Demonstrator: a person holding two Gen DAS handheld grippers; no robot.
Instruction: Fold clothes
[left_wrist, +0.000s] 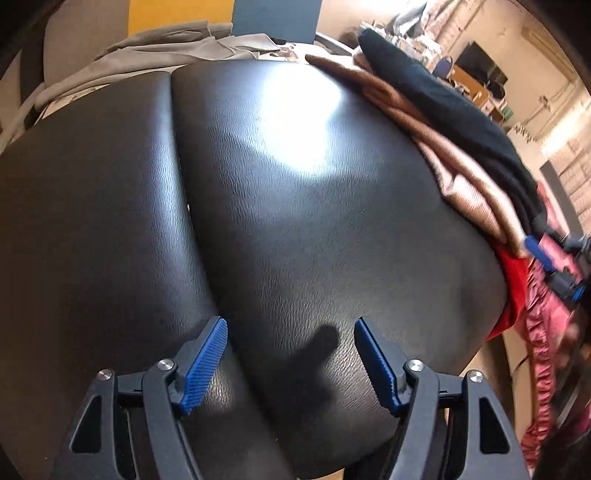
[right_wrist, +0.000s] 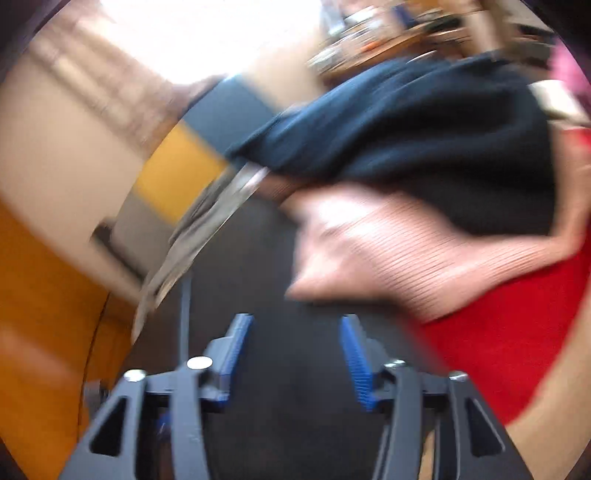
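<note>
There are two grippers, the left gripper (left_wrist: 290, 332) and the right gripper (right_wrist: 297, 330). One black cushion (left_wrist: 295, 221) holds four cloths: black (left_wrist: 443, 110), brown (left_wrist: 424, 147), red (left_wrist: 511, 291), grey (left_wrist: 177, 48).

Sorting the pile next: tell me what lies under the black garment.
Under the black garment lies a ribbed tan-pink garment, with a red one below it. Anything deeper is covered.

Cushioned surface (left_wrist: 295, 221) lies under the left gripper (left_wrist: 290, 354). Stacked clothes (left_wrist: 461, 155) to its right; another garment (left_wrist: 155, 48) ahead, behind the surface.
</note>
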